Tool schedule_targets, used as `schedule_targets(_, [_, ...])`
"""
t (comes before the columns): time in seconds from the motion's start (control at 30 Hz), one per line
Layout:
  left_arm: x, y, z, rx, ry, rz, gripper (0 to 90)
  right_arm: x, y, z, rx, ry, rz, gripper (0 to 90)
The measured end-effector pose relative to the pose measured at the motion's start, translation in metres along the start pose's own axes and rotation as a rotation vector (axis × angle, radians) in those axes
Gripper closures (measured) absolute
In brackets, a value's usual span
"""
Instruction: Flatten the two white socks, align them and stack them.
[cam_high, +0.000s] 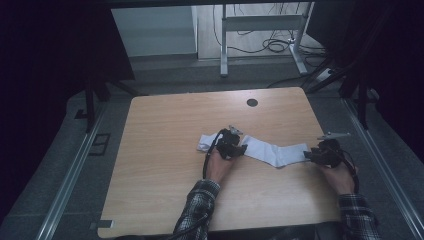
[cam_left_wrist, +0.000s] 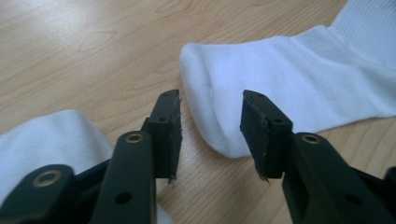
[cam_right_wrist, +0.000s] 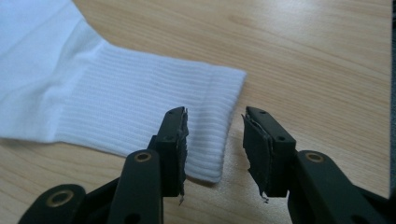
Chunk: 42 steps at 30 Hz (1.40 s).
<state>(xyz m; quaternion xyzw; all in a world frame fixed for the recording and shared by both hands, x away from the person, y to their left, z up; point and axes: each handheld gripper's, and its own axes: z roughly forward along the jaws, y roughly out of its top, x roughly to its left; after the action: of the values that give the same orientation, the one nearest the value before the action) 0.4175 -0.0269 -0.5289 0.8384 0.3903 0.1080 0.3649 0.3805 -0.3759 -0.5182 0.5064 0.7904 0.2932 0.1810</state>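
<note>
White ribbed cotton sock (cam_high: 277, 151) flat on light wooden table (cam_high: 165, 150), second white sock (cam_high: 205, 141) at nine o'clock; left gripper (cam_left_wrist: 210, 126) part-open over toe, right gripper (cam_right_wrist: 215, 140) part-open at cuff; neither gripped yet, lifting left

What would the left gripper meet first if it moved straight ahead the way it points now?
Most likely the rounded toe end of the white sock, which lies flat on the table just beyond the open left gripper; depth is hard to judge.
</note>
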Motion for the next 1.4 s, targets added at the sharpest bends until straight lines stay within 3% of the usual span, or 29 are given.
schedule_targets(0.07, [-0.002, -0.002, 0.004, 0.015, 0.004, 0.009, 69.1, 0.002, -0.001, 0.003, 0.020, 0.008, -0.032, 64.9])
schedule_targets(0.1, [-0.003, -0.003, 0.006, 0.020, 0.006, 0.018, 69.1, 0.002, -0.001, 0.003, 0.020, 0.008, -0.032, 64.9])
schedule_targets(0.23, [-0.004, -0.005, 0.006, 0.005, -0.009, 0.024, 85.4, 0.002, -0.001, 0.002, 0.034, 0.053, 0.007, 79.8])
schedule_targets(0.4, [-0.006, -0.005, -0.003, -0.001, 0.002, 0.045, 86.2, 0.006, 0.002, -0.002, 0.037, 0.057, 0.001, 81.1])
schedule_targets(0.6, [-0.006, -0.008, -0.033, -0.036, 0.007, 0.068, 86.2, 0.011, 0.007, -0.013, -0.022, 0.085, -0.008, 81.1])
schedule_targets(0.97, [-0.002, -0.027, -0.085, -0.060, 0.037, 0.089, 86.1, 0.041, 0.020, -0.022, -0.072, 0.170, -0.062, 81.0])
schedule_targets(1.2, [0.005, -0.049, -0.115, -0.069, 0.051, 0.059, 86.1, 0.066, 0.026, -0.024, -0.082, 0.217, -0.110, 80.8])
schedule_targets(1.4, [0.012, -0.078, -0.139, -0.080, 0.061, 0.006, 86.0, 0.094, 0.030, -0.022, -0.080, 0.266, -0.154, 80.7])
